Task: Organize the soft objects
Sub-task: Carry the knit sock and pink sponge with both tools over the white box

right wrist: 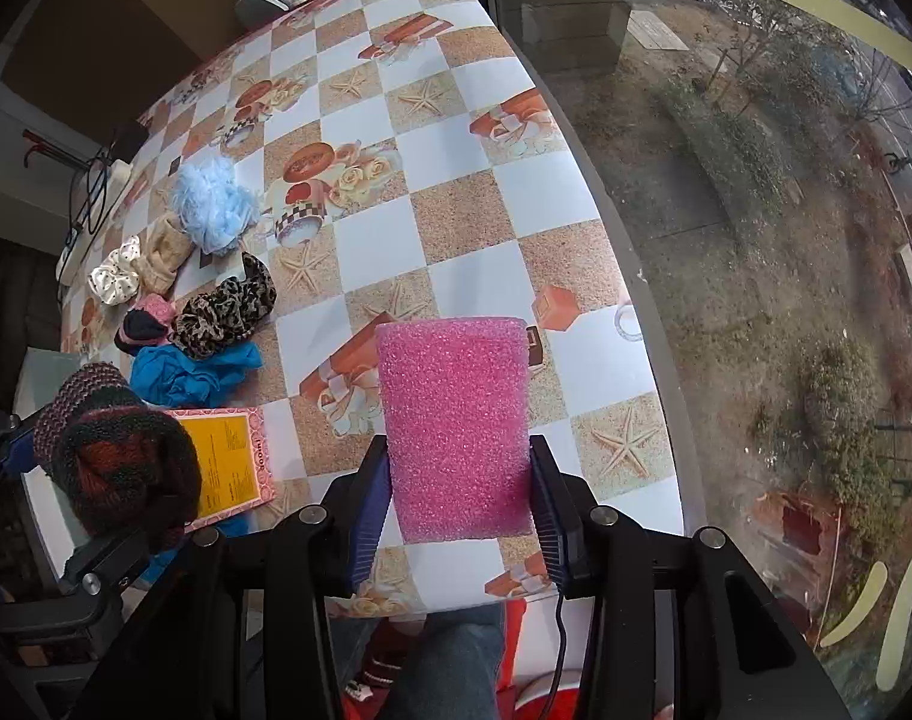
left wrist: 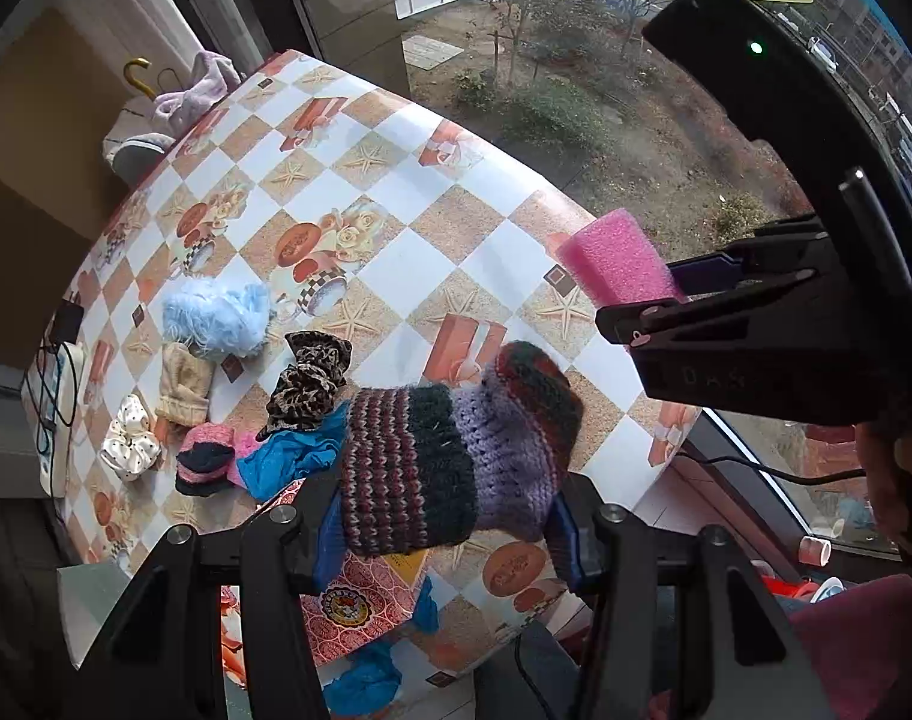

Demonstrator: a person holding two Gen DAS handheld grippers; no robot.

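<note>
The left tongs [left wrist: 444, 534] are raised above the near edge of the bench [left wrist: 474, 228], pinching a striped knitted wool piece in maroon, dark green and lilac [left wrist: 456, 450] between their blue-padded fingers [left wrist: 567, 546]; the knit bulges well past the fingertips. To their right the right tongs [right wrist: 462, 498] are also lifted over the near edge, pointing across the checkered, starfish-printed oilcloth, and are clamped on a pink foam block [right wrist: 456, 426] that stands out forward between the pads.

The left wrist view shows the right tongs from the side, with the foam poking out ahead of them; the right wrist view in turn shows the knit and the left tongs at its lower left. Only the right view shows fully the flat red-bordered box with a yellow label [right wrist: 231, 459] lying on the bench beneath the knit.

Farther along the left part of the bench lies a cluster, items touching or just beside one another: a crumpled blue cloth [left wrist: 288, 456], a pink and navy knitted item [left wrist: 207, 459], a leopard-print scrunchie [left wrist: 306, 387], a white dotted satin scrunchie [left wrist: 129, 435], a beige knitted piece [left wrist: 183, 384] and a fluffy light-blue ball of fur [left wrist: 216, 315]. At the far corner rests a lilac plush fabric [left wrist: 186, 93].
</note>
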